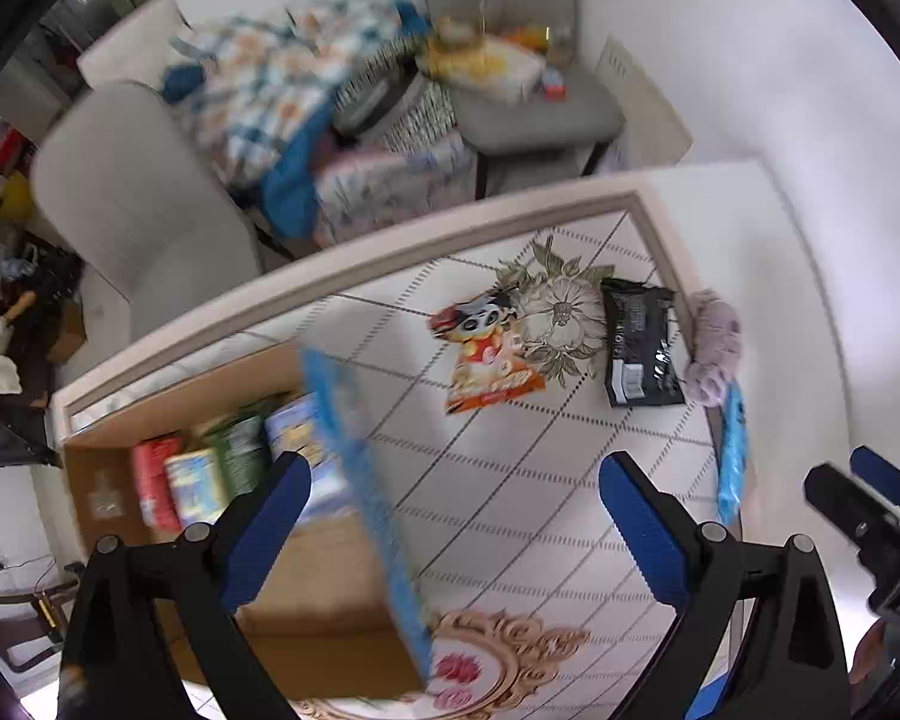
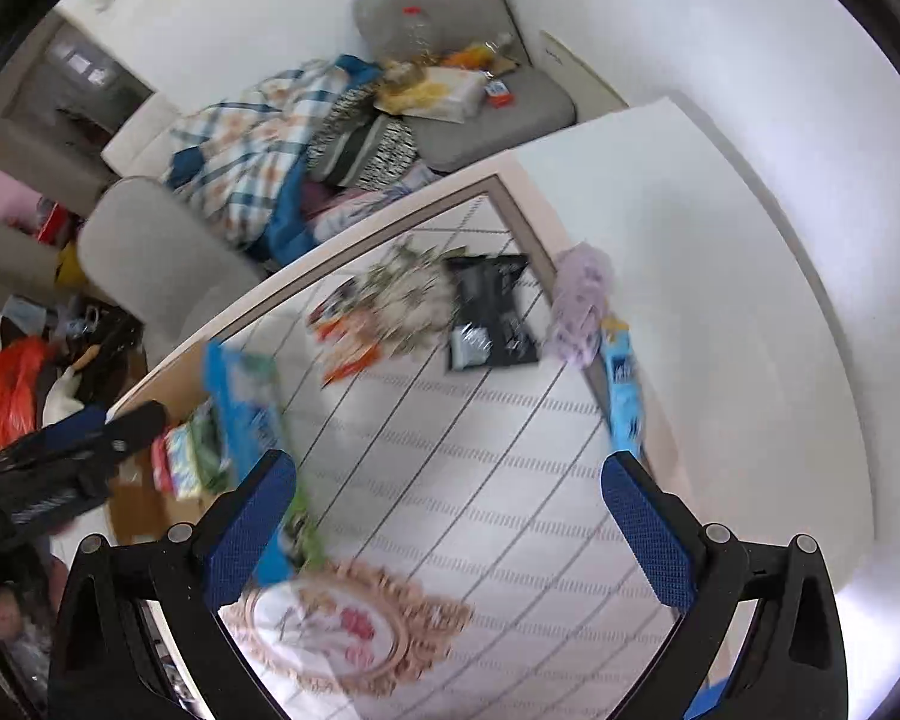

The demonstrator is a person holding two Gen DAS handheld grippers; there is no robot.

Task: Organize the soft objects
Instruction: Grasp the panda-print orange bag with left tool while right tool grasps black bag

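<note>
My left gripper [image 1: 456, 516] is open above the tiled table [image 1: 510, 480], with nothing held between its fingers. A flat blue packet [image 1: 360, 480], blurred, stands on edge at the right wall of a cardboard box [image 1: 306, 588] that holds several soft packs [image 1: 198, 480]. Farther off lie an orange panda snack bag [image 1: 486, 354], a black packet [image 1: 639, 348], a purple fuzzy item [image 1: 714, 348] and a light blue packet [image 1: 732, 456]. My right gripper [image 2: 450, 528] is also open and empty over the table, facing the black packet [image 2: 492, 312] and the purple item [image 2: 576, 306].
A white board [image 2: 720, 276] borders the table's right side. Behind the table stand grey chairs [image 1: 528, 78] loaded with food packs, and a checked blanket [image 1: 258, 84]. Clutter covers the floor at the left [image 2: 24, 384]. The other gripper [image 2: 120, 420] hovers by the box.
</note>
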